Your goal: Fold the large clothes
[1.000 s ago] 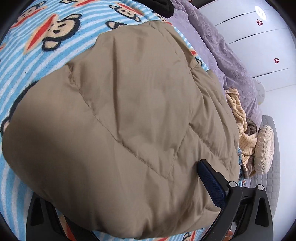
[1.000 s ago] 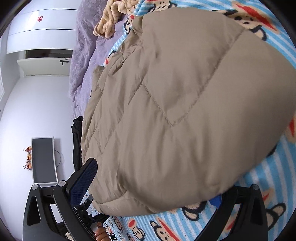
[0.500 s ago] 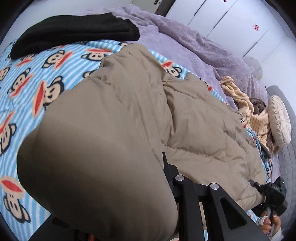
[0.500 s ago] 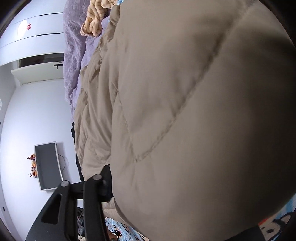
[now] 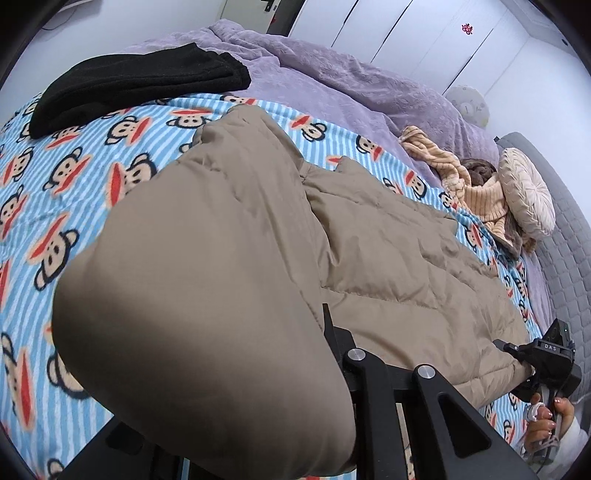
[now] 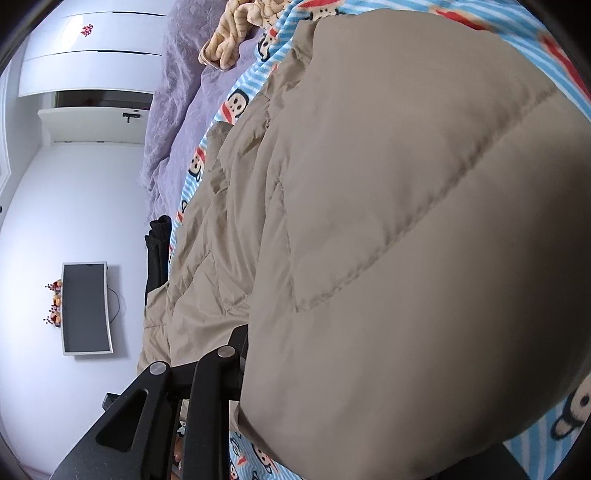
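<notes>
You have a blue striped monkey-print blanket [image 5: 110, 155] spread over the bed, with a folded black garment [image 5: 136, 85] lying at its far edge. A purple bedspread [image 5: 332, 74] bunches beyond it. A tan knitted piece [image 5: 476, 192], possibly a sweater, lies beside a round cream cushion [image 5: 528, 192]. White wardrobe doors [image 5: 424, 33] stand behind. On the wall you can see a dark screen [image 6: 85, 306].

The bed [image 5: 565, 236] has a blue striped monkey blanket [image 5: 74, 184] on it. A big tan puffy coat [image 5: 369, 236] lies on the blanket. A black folded cloth [image 5: 136, 85] sits by the far edge. A purple blanket [image 5: 332, 70] lies along the far side.
</notes>
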Motion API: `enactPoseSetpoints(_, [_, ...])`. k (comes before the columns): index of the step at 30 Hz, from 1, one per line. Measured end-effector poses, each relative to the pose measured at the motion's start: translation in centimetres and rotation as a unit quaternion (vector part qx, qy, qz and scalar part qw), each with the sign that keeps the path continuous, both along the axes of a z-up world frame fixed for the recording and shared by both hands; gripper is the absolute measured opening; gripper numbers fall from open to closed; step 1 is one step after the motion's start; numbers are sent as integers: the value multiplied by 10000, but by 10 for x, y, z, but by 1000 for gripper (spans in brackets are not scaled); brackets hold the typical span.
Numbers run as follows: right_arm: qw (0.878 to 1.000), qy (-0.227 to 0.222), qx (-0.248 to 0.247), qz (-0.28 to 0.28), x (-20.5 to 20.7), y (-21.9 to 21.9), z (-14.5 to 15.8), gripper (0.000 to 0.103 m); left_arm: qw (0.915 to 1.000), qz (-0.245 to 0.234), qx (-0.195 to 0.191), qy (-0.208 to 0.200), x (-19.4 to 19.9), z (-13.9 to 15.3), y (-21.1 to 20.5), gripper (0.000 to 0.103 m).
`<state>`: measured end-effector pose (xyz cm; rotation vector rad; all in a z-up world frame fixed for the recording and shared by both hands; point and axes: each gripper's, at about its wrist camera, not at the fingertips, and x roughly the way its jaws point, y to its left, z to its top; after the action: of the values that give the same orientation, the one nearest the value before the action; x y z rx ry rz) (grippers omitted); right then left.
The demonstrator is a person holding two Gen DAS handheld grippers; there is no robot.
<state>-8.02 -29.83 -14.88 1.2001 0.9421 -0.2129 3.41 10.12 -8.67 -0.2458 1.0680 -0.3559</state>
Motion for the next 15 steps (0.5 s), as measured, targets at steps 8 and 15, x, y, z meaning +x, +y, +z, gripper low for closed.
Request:
enactPoseSetpoints(8, [9990,250,297,222,-63,18,-7,26,9979,93,216,611,-85,-16,19,21])
enactPoseSetpoints(15, [9970,534,356,423,-114,27,-9,32,9897,903,319,1066,-119,-24,53,46])
